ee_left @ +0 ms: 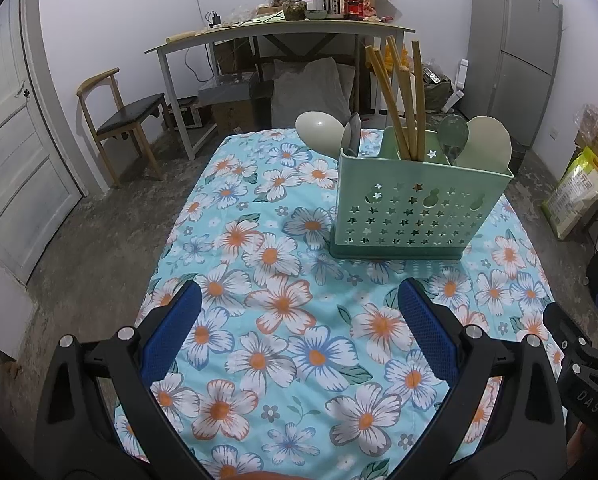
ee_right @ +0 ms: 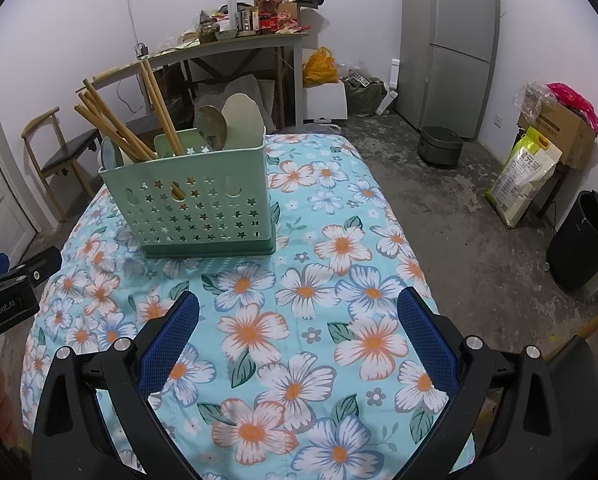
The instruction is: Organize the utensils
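Observation:
A pale green utensil holder with star cut-outs stands on the flowered tablecloth. Several wooden chopsticks stick up from its middle. A dark green spoon and a cream spatula stand in one end, a cream spoon and a dark-handled utensil at the other. My left gripper is open and empty, well short of the holder. My right gripper is open and empty too, to the holder's right.
The other gripper shows at each view's edge. Beyond the table: a wooden chair, a cluttered desk, a fridge, a rice cooker, a black bin and a door.

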Motion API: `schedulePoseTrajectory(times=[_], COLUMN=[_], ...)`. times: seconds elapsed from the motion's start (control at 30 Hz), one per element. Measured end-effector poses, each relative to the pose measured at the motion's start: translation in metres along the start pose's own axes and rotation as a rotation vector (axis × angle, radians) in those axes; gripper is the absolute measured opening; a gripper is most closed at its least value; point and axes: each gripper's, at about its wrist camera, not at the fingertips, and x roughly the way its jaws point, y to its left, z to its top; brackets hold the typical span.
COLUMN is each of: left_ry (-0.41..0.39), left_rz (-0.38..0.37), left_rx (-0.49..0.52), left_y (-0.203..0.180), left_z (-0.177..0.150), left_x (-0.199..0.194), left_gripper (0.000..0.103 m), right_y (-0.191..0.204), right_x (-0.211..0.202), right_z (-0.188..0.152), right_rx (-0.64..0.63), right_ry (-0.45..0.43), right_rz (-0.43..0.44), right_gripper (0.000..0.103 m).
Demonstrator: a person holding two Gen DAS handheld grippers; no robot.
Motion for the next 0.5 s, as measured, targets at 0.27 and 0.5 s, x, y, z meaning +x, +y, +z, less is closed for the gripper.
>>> schedulePoseTrajectory(times=[0.27,0.5], left_ry=[-0.002,-0.003], left_rz=[0.002,0.009], left_rx=[0.001,-0.006], left_y=[0.0008,0.0017], left_z=[0.0002,0.0005], left_x=[-0.0006,-0.0041], left_gripper=[0.095,0.095], right_y=[0.0002,-0.0001], right_x=[-0.0016,-0.0032], right_z=[0.0009,0.0031], right_rx=[-0.003,-0.006], right_ry=[-0.007,-0.008], right_rz=[-0.001,0.001], right_gripper=[0.097,0.097])
